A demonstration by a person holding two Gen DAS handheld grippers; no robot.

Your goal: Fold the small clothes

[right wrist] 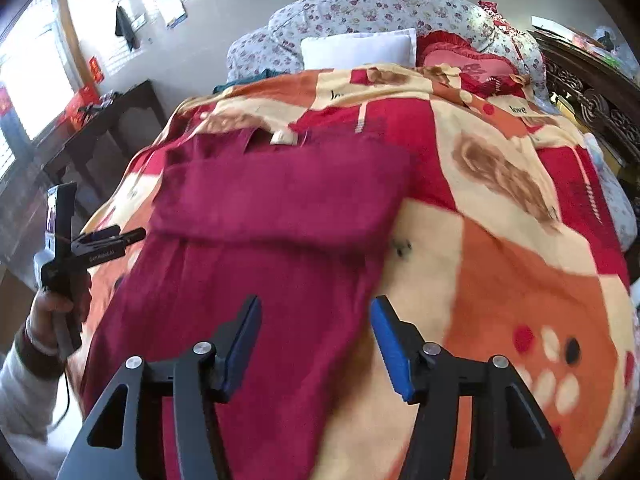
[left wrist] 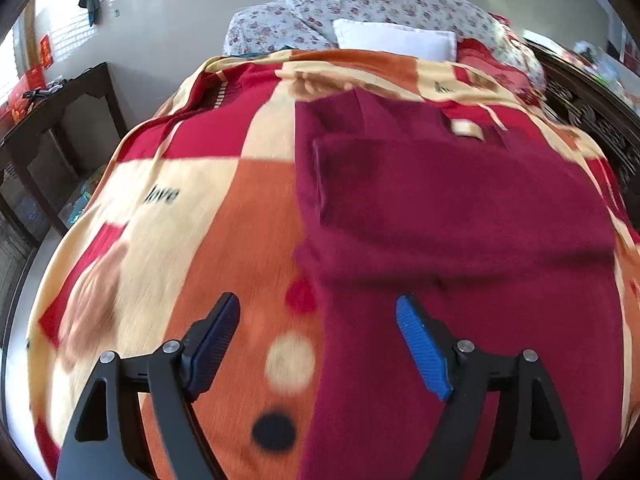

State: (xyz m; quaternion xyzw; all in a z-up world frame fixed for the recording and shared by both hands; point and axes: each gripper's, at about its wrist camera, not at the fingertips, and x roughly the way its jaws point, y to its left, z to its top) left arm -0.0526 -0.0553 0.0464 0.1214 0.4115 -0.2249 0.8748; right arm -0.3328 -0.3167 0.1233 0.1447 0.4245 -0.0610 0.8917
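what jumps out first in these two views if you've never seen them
A dark red garment lies flat mid-bed, its far part folded over, on a loud orange, red and cream blanket. Both grippers hover open above its near end: the left gripper over its left edge, the right gripper over its right edge. A white pillow sits at the head.

Bright daylight pours in from the window (right wrist: pixel 24 80) at far left, blown out to white, and glares off the glossy wall (left wrist: pixel 192 20). Both views bulge at dark rounded corners. The blanket (left wrist: pixel 200 240) is smeared by motion blur.
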